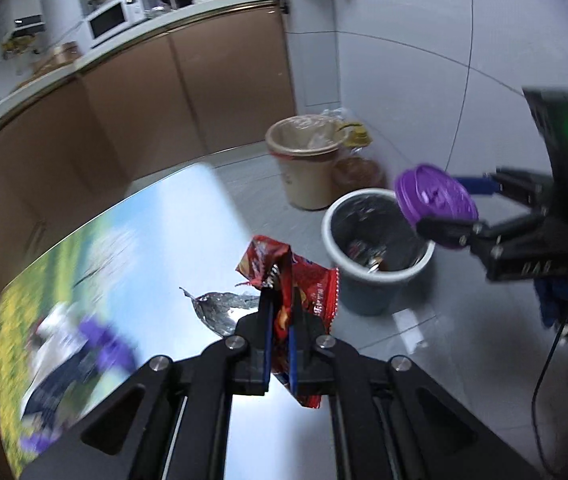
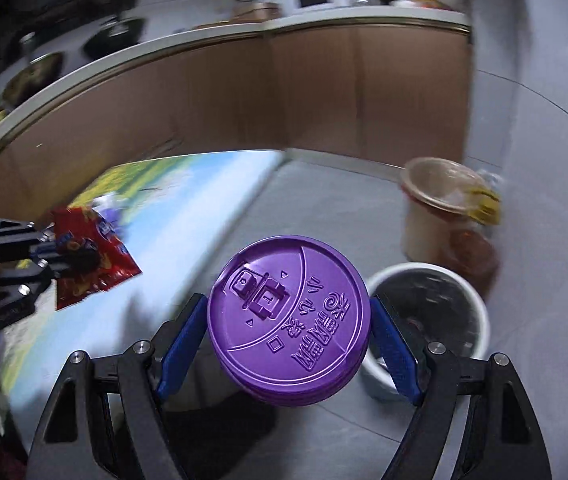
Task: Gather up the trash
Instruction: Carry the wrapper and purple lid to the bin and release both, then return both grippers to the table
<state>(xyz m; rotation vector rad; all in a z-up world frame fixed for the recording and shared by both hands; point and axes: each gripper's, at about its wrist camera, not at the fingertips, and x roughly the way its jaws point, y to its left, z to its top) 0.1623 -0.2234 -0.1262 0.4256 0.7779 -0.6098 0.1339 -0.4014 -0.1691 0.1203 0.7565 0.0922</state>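
Observation:
My left gripper [image 1: 280,308] is shut on a red snack wrapper [image 1: 304,280] with a silver foil inside, held above the table's right edge. The wrapper and left gripper also show in the right wrist view [image 2: 88,256]. My right gripper [image 2: 289,334] is shut on a cup with a purple lid [image 2: 289,320], held over the floor beside a grey trash bin [image 2: 444,312]. In the left wrist view the purple lid [image 1: 436,196] hangs over the rim of the grey trash bin [image 1: 376,248], which holds some rubbish.
A table with a printed landscape cloth [image 1: 104,264] lies at left. A beige lined bin [image 1: 304,160] and filled plastic bags [image 1: 358,168] stand behind the grey bin. Brown cabinets [image 1: 204,80] with a counter and microwave [image 1: 112,20] run along the back. The floor is grey tile.

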